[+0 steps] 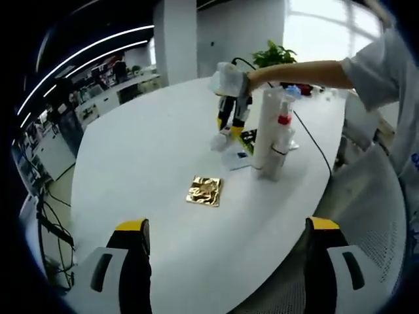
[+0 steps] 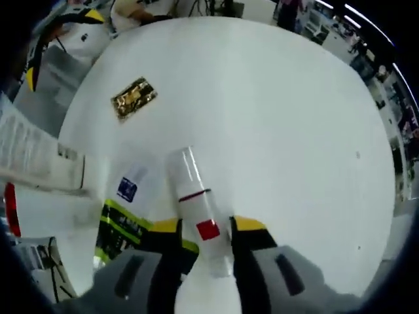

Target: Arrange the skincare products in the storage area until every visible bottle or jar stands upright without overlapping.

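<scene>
My right gripper is shut on a white bottle with a clear cap, a red band and a red square label. In the left gripper view a gloved hand holds that right gripper just over the table, with the white bottle at its tips. Right beside it two tall white bottles stand upright close together, one with a red collar. Flat sachets lie at their foot. My left gripper hangs open over the near table edge, holding nothing.
A gold foil square lies on the white oval table, also seen as the gold foil. A green-black sachet and a white sachet with a blue label lie left of the held bottle. A person's arm reaches in from the right.
</scene>
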`<action>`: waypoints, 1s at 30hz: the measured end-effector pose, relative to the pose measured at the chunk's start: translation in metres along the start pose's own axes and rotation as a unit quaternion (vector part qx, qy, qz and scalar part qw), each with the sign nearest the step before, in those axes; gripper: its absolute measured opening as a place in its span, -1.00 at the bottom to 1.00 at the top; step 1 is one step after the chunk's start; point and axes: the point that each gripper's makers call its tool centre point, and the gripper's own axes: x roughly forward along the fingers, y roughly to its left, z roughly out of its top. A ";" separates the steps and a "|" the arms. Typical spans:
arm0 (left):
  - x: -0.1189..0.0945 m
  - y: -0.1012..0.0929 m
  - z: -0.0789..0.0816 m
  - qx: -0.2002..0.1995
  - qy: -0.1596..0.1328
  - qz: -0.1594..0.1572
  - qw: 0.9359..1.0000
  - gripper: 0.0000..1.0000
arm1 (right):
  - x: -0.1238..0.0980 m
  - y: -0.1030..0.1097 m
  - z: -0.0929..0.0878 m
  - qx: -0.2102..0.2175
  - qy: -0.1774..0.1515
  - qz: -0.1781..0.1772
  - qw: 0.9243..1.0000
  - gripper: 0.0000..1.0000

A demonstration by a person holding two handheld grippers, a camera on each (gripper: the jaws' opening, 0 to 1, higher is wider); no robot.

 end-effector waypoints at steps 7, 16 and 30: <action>0.003 -0.001 0.001 0.001 0.001 -0.007 1.000 0.92 | -0.001 0.005 0.002 -0.006 0.014 0.017 1.000 -0.56; 0.004 -0.005 0.005 0.010 -0.007 -0.015 1.000 0.91 | -0.006 0.012 0.000 0.006 0.019 0.006 1.000 -0.62; -0.003 -0.012 0.018 0.019 -0.035 -0.026 0.999 0.90 | -0.067 0.019 -0.003 0.060 -0.074 -0.095 0.991 -0.63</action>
